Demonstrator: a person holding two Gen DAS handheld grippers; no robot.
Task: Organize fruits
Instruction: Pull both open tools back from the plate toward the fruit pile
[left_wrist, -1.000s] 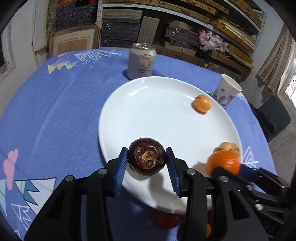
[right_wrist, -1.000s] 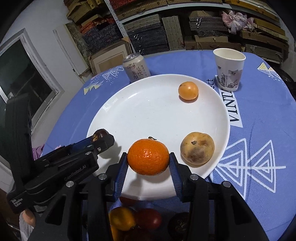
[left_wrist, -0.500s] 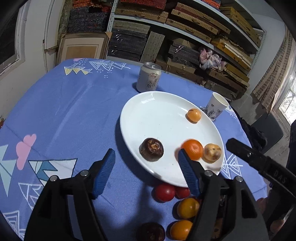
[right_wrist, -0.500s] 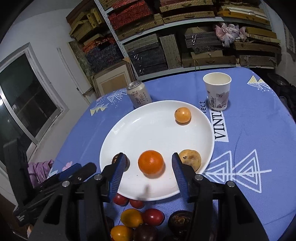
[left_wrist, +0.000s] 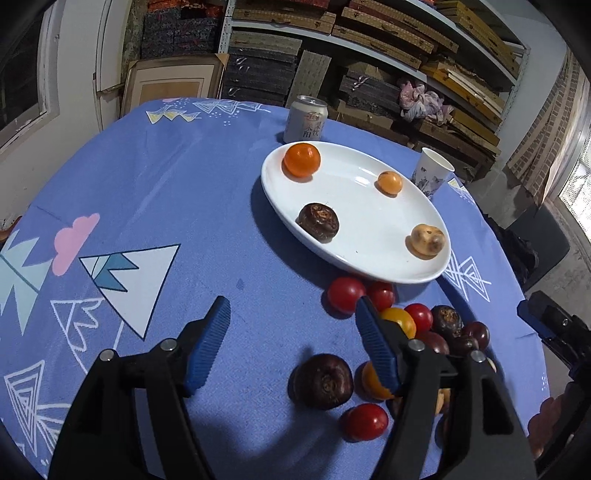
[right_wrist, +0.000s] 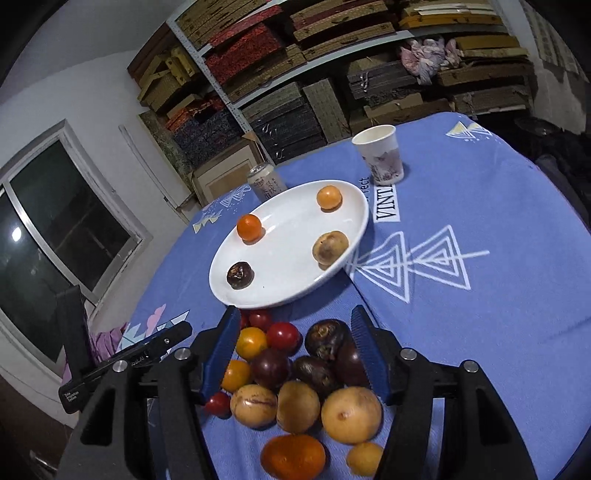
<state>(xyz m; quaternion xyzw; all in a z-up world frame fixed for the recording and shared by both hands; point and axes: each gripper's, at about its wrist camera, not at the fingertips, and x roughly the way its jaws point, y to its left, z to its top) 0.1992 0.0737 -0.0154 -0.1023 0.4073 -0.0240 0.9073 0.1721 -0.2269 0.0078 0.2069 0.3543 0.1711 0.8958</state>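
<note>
- The left tool (left_wrist: 291, 343) stands apart and empty above the blue cloth; the dark mangosteen (left_wrist: 318, 222) it clamped a second ago now sits on the white plate (left_wrist: 369, 266), near the plate's near-left rim.
- The right tool (right_wrist: 293, 350) has just been opening and is bare too; its orange (right_wrist: 249, 228) has been let go and rests far across the plate, toward the can (right_wrist: 265, 183).
- Four fruits lie well apart on the plate; both tools have drawn back toward the table's near edge.
- The right tool hovers over the loose fruit pile (right_wrist: 295, 387); I reckon another pick comes next, most likely a dark mangosteen there (right_wrist: 327, 338) between its jaws.
</note>
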